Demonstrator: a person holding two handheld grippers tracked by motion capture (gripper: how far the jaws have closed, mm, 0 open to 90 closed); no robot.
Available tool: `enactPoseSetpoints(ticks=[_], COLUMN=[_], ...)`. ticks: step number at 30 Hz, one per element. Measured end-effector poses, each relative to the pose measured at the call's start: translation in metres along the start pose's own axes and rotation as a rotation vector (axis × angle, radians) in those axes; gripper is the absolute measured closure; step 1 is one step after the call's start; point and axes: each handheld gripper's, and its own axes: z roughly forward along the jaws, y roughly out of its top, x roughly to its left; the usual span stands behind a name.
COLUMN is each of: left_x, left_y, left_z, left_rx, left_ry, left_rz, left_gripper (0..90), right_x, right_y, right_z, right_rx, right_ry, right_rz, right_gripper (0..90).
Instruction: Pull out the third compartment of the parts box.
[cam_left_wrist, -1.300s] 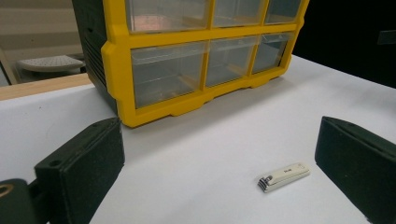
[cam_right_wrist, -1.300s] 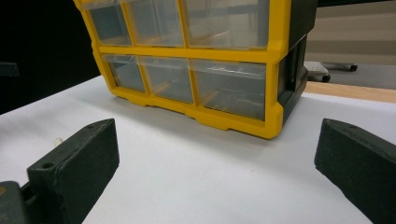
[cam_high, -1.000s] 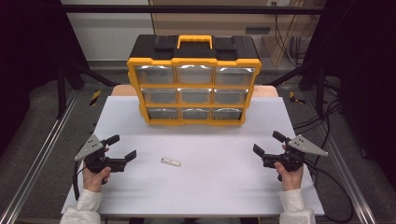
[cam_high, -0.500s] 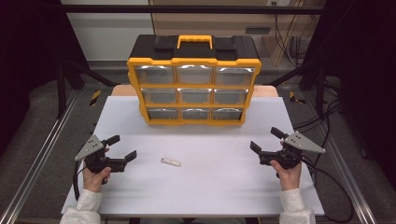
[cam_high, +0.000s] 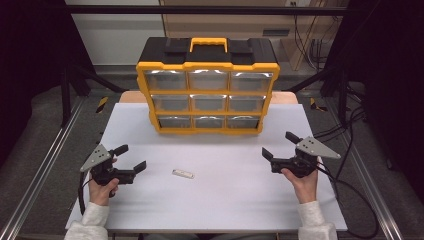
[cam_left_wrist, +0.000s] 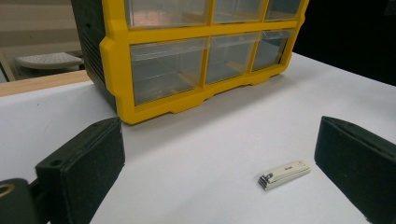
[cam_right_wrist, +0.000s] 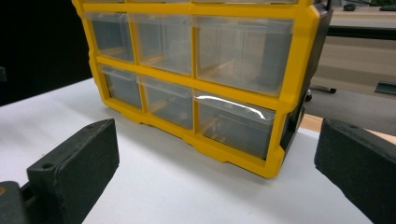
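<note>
Both grippers hover just over the white surface (cam_high: 220, 200) with fingers spread wide and nothing held. The left gripper (cam_high: 131, 159) sits at the near left, facing the nail clipper (cam_high: 183, 173), which lies flat on the surface just to its right, well in front of the yellow drawer cabinet (cam_high: 207, 90). The right gripper (cam_high: 280, 146) waits at the near right, facing the cabinet's closed drawers. This looks like the approach step: next, the left gripper likely needs to straddle the clipper and close.
</note>
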Motion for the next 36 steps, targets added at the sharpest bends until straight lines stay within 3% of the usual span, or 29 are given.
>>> enactPoseSetpoints(ticks=[28,36], left_x=[0.0,0.001], left_y=[0.0,0.0], left_z=[0.001,0.001], left_rx=[0.008,0.008], left_ry=[0.005,0.006], left_rz=[0.003,0.004], left_gripper=[1.3,1.3], right_x=[0.026,0.034], right_y=[0.03,0.035], right_z=[0.02,0.028], right_rx=[0.021,0.043], right_ry=[-0.037,-0.06], right_rz=[-0.15,-0.223], right_gripper=[0.3,0.3])
